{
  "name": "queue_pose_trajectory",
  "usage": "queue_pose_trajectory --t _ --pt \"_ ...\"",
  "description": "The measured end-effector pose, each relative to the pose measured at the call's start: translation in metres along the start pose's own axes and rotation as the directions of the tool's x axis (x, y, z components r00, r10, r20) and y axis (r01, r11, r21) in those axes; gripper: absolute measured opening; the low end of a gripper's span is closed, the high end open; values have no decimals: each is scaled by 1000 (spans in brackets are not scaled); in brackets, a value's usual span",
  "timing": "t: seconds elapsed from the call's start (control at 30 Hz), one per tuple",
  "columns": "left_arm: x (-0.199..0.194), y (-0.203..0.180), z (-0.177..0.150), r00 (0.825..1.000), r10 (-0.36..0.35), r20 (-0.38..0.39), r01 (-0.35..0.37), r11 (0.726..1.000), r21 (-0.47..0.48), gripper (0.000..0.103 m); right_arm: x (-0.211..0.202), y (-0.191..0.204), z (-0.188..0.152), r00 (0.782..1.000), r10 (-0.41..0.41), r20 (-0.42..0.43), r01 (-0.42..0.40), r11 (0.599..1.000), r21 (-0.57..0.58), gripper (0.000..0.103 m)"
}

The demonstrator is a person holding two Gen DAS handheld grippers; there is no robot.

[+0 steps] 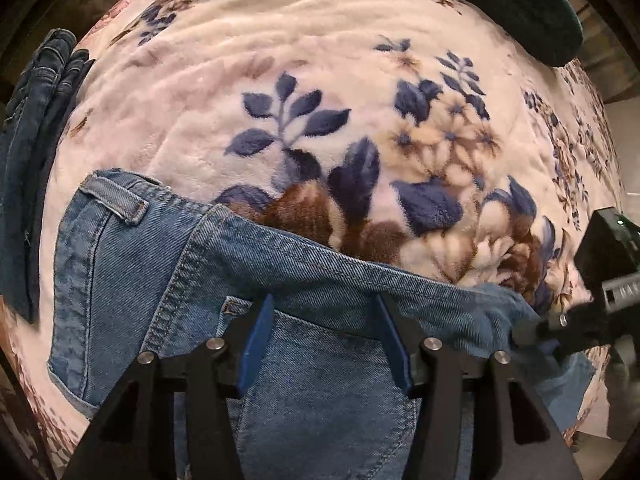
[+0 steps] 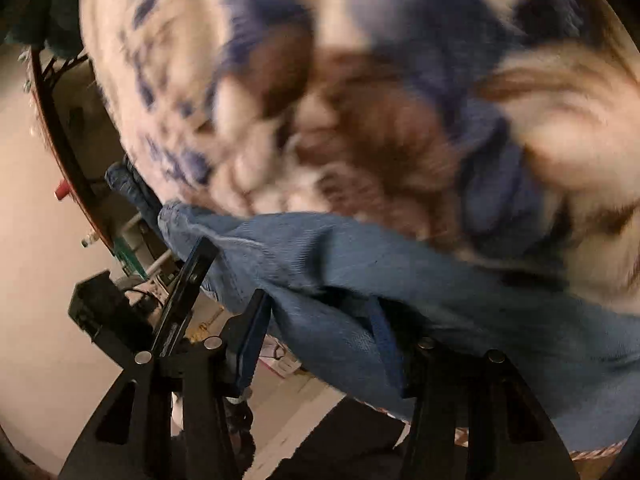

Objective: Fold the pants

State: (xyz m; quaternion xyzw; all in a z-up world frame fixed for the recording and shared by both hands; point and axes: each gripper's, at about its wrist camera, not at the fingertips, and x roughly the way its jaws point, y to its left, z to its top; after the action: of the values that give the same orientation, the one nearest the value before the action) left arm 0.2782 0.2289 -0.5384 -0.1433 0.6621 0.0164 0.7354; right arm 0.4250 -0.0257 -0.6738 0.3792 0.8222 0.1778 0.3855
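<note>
Light-blue denim pants [image 1: 304,360] rumpled on floral blanket [image 1: 320,80]; left hand-held gripper [image 1: 326,336], right hand-held gripper [image 2: 320,336] both apart.

A plush floral blanket [image 1: 320,80] covers the bed — pale floor [image 2: 32,200] beyond, dimly lit.

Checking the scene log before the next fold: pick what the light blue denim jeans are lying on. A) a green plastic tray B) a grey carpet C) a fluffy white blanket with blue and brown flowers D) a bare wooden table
C: the light blue denim jeans lie on the fluffy white floral blanket.
</note>
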Motion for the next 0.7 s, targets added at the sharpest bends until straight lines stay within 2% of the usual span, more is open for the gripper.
queue_pose_trajectory --t 0.07,0.13,0.17,0.23,0.27,0.3,0.33,0.4,0.47,0.5,0.53,0.57,0.63,0.67,0.7 --pt "-2 -4 -1 1000 8 -3 -8 1000 9 50 -1 -8 7 992 118 36 -118 993 27 54" --pt "-1 -5 -1 1000 18 -2 -18 1000 20 51 8 -13 18 973 224 56 -227 973 49 62" --pt "1 -5 -1 1000 24 -4 -24 999 26 51 15 -11 22 975 218 53 -220 974 46 66" --pt "3 -7 -1 999 35 -4 -35 999 37 52 21 -5 21 983 176 51 -178 984 30 52" --pt "4 -7 -1 999 36 -4 -36 999 39 52 18 -2 18 986 158 51 -159 987 17 40" --pt "4 -7 -1 999 34 -4 -33 999 40 52 12 -3 13 985 163 59 -164 986 20 33" --pt "4 -7 -1 1000 29 -3 -28 999 41 51 1 -9 8 974 218 70 -221 974 50 30" --pt "4 -7 -1 1000 30 -9 -29 999 38 51 -19 -27 -3 940 322 108 -334 934 123 27" --pt "4 -4 -2 999 31 -16 -30 999 32 51 -54 -41 -12 884 414 219 -444 888 115 17" --pt "4 -4 -3 999 31 -18 -30 999 31 51 -70 -46 -14 830 488 272 -526 846 86 10" --pt "4 -3 -2 999 33 -19 -32 999 30 51 -95 -48 -15 792 516 326 -557 829 41 10" --pt "4 -4 -2 999 35 -22 -35 999 29 51 -106 -46 -16 815 467 343 -508 861 33 10" --pt "4 -4 -1 999 39 -27 -39 999 25 51 -117 -33 -16 883 342 321 -362 932 3 11" --pt "6 -4 2 999 39 -29 -39 999 24 51 -111 -22 -15 929 266 256 -272 962 -13 11" --pt "5 -4 1 999 39 -29 -39 999 22 52 -104 -15 -13 954 223 202 -222 975 -27 11"
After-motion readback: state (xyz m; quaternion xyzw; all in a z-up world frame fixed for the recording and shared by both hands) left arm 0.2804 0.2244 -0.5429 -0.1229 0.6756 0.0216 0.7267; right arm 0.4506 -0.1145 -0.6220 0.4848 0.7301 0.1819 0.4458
